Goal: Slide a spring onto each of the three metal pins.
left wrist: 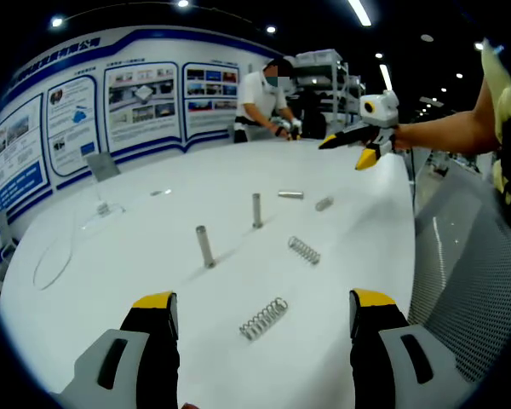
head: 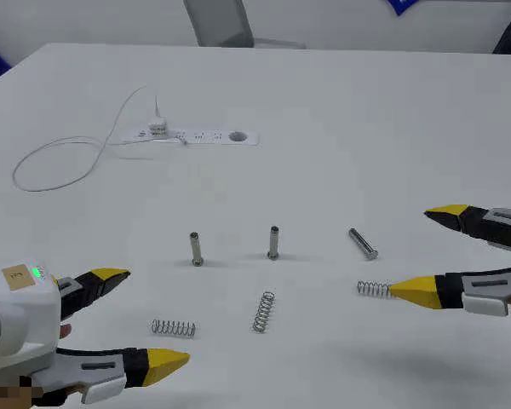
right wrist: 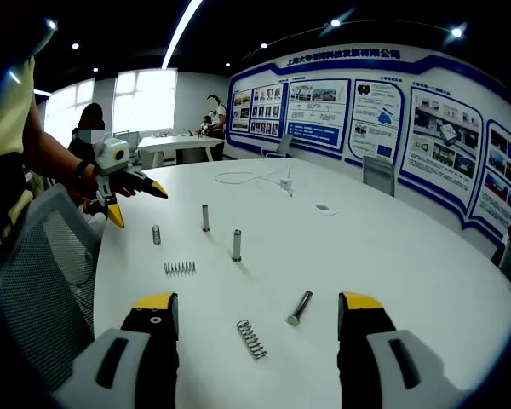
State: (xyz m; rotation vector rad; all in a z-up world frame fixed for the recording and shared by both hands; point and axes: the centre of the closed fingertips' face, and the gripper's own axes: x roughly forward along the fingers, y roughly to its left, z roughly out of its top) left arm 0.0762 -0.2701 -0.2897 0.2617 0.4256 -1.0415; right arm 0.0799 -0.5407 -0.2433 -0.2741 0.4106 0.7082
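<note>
Table [head: 366, 128]: one, white, everything sits on it.
Chair [head: 221, 21]: one, grey, behind the far edge of the table.
Grippers: two, both yours, yellow tips, both over the near side of the table.
Left gripper [head: 140, 319]: near left, jaws spread wide, nothing between the tips. In the left gripper view one spring lies on the table ahead, between your two jaws.
Right gripper [head: 427, 251]: near right, jaws spread wide, gripping nothing. The near jaw tip is right at the end of the right spring; can't tell if it touches.
Power strip [head: 196, 136]: one, white, flat on the far left part of the table, one plug in it.
Cable [head: 68, 140]: one, white, thin, loops left from the strip.
Pins: three, metal, in a loose row mid-table.
Left pin [head: 196, 248]: upright.
Middle pin [head: 273, 242]: upright.
Right pin [head: 363, 244]: lying on its side, just beyond the right spring.
Springs: three, all lying flat on the table, nearer you than the pins, none on a pin yet.
Left spring [head: 173, 327]: near your left gripper.
Middle spring [head: 263, 311]: in front of the middle pin.
Right spring [head: 374, 289]: by your right gripper's near tip.
</note>
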